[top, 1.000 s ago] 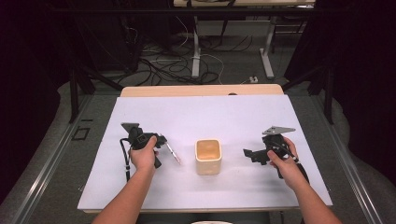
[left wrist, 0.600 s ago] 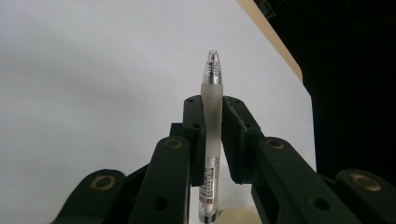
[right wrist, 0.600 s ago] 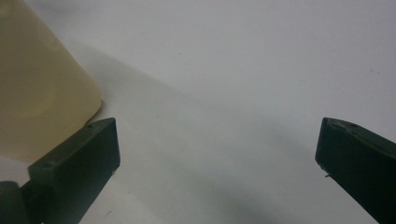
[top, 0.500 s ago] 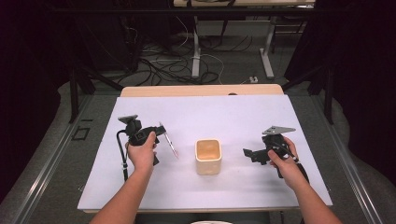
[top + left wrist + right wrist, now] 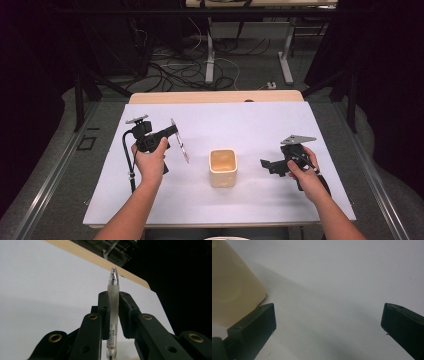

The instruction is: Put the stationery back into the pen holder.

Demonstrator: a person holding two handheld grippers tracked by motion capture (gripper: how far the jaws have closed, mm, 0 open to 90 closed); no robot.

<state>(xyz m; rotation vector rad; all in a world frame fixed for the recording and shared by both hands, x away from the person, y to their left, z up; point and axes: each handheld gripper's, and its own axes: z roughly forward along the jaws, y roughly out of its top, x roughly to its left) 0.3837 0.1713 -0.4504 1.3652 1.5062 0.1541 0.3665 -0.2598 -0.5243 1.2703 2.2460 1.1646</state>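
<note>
1. The left gripper [image 5: 176,134] is held above the white table [image 5: 260,125], on the left side in the high view. Its jaws are closed on a pen [image 5: 113,312], and they point toward the middle of the table.

2. The pen is frosted and see-through, with a silver ring near its tip. In the left gripper view it stands upright between the two black jaws, and the pads press on its barrel from both sides. The tip is above the jaws and the printed label is below them.

3. In the high view the pen [image 5: 180,141] is tilted, and its lower end points toward the cup [image 5: 222,167]. The pen does not touch the cup.

4. The cup is cream in colour, with a square mouth. It stands upright near the middle of the table, between the two hands.

5. The right gripper [image 5: 266,165] is low over the table, to the right of the cup. Its jaws are wide open, with nothing between them.

6. In the right gripper view the cup [image 5: 234,287] is just beside one jaw.
</note>
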